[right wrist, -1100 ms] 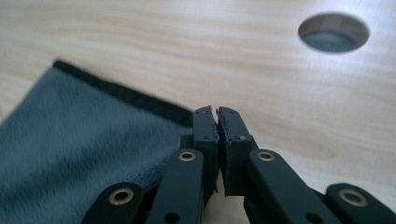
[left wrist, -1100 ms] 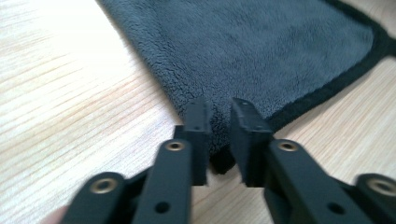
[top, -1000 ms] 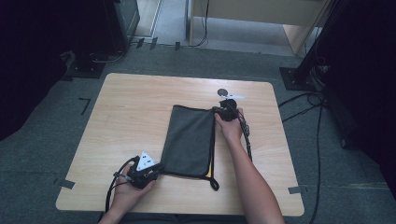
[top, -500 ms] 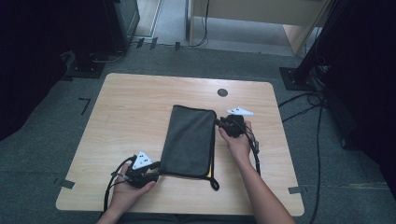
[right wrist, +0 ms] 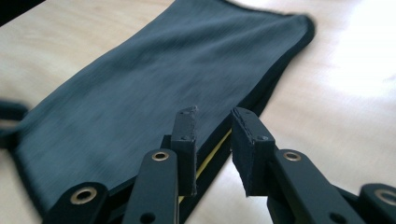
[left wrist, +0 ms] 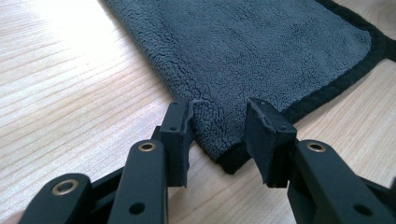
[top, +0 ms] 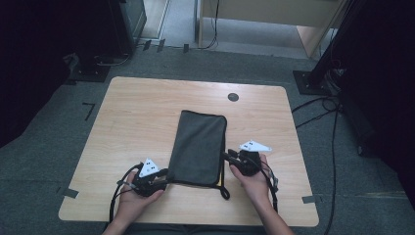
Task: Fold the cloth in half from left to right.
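A dark grey folded towel (top: 200, 147) lies flat in the middle of the wooden table (top: 142, 112). My left gripper (top: 164, 175) rests at the towel's near left corner. In the left gripper view the fleecy corner (left wrist: 219, 140) lies loose between the jaws of the left gripper (left wrist: 219, 121), which have just been opening. My right gripper (top: 227, 155) sits beside the towel's right edge, low over the table. Its jaws (right wrist: 212, 126) have also just opened and hover over the towel's black hem (right wrist: 261, 93), gripping nothing. A yellow strip (right wrist: 212, 158) shows between the layers there.
A black strap loop (top: 224, 188) trails from the towel's near right corner. A round black grommet (top: 233, 97) sits in the tabletop at the far right. Cables (top: 323, 105) run over the floor to the right of the table.
My right gripper let go at the towel's far right corner and travelled back along the right edge toward the person. Both grippers went from shut to open. The left hand stayed put.
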`<state>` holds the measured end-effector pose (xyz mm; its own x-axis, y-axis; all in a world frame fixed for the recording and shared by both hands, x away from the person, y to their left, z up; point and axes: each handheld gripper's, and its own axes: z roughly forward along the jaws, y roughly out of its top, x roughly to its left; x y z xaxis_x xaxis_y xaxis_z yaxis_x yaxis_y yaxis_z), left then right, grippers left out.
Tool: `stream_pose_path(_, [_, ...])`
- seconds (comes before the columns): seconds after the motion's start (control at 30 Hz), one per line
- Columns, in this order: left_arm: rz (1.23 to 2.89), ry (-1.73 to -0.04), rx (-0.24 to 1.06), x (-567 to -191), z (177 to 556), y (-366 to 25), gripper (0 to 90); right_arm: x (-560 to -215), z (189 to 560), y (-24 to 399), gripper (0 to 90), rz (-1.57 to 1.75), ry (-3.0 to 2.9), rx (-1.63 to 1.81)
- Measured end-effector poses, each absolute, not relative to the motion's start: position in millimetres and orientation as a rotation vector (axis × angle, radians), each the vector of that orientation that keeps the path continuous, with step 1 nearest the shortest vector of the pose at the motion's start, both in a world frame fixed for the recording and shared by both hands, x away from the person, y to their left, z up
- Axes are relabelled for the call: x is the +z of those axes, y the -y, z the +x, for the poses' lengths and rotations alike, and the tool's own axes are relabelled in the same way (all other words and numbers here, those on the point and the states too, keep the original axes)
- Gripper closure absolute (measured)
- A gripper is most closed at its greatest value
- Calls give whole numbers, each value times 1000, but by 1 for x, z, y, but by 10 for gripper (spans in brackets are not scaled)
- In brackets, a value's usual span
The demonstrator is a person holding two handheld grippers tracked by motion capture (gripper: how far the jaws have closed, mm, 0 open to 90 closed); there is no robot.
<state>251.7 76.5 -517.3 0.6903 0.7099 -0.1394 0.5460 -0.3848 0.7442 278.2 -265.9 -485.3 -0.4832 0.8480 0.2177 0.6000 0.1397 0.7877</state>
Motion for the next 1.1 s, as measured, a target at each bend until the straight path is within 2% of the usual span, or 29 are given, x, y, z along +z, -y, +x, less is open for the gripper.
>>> stream_pose_path(0.37, [2086, -959, 262, -517, 251, -76, 605, -502, 235, 256, 737, 1477, -2186, 1297])
stream_pose_path(0.83, [2089, -957, 266, -517, 251, -75, 603, -516, 237, 244, 699, 1551, -2215, 1286])
stream_pose_path(1.1, [2092, -954, 265, -517, 251, -75, 594, -517, 235, 244, 716, 1616, -2180, 1259])
